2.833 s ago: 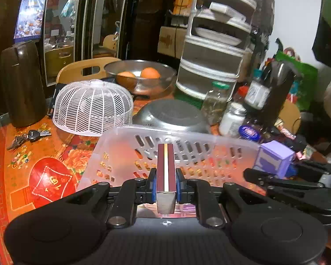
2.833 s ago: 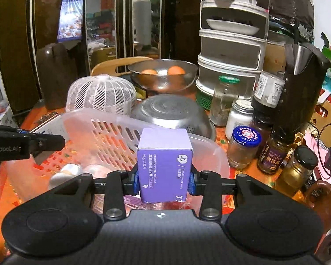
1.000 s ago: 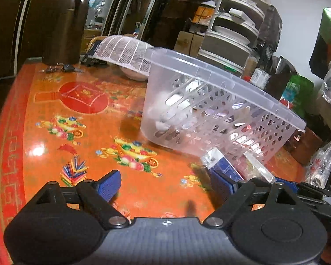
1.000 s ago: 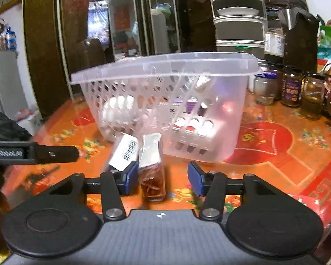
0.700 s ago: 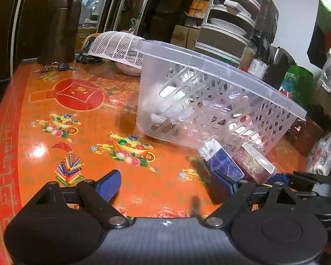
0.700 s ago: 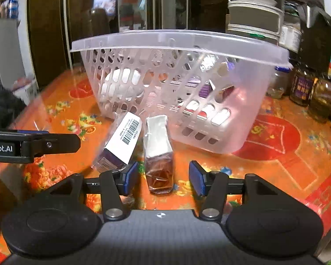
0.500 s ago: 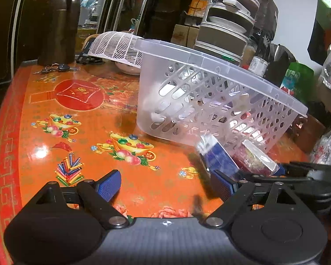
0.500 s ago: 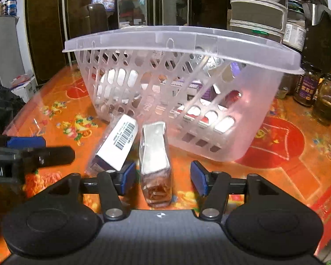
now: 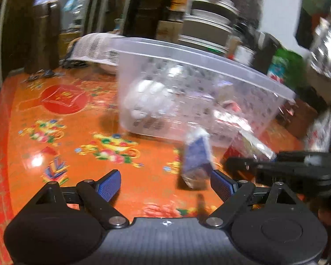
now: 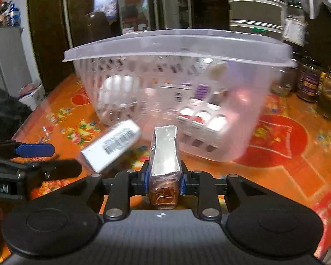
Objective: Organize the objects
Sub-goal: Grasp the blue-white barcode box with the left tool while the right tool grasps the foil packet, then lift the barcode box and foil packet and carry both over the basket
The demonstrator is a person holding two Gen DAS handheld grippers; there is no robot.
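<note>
Basket (image 10: 242,44) already part-filled, right gripper (image 10: 164,180) clamped on a foil-wrapped pack (image 10: 165,152), left gripper (image 9: 165,182) spread empty near the blue box (image 9: 197,159).

My table (image 10: 282,161) has a glossy orange and red cloth with flower prints. On it stand the clear slotted basket (image 10: 176,50), a white and blue box (image 10: 112,146) lying just in front of it, jars (image 10: 309,84) behind on the right, and a white mesh cover (image 9: 94,46).

white mesh cover (image 9: 94,48) | keys (image 9: 40,75) | jars (image 10: 309,84) | stacked containers (image 10: 256,15)
</note>
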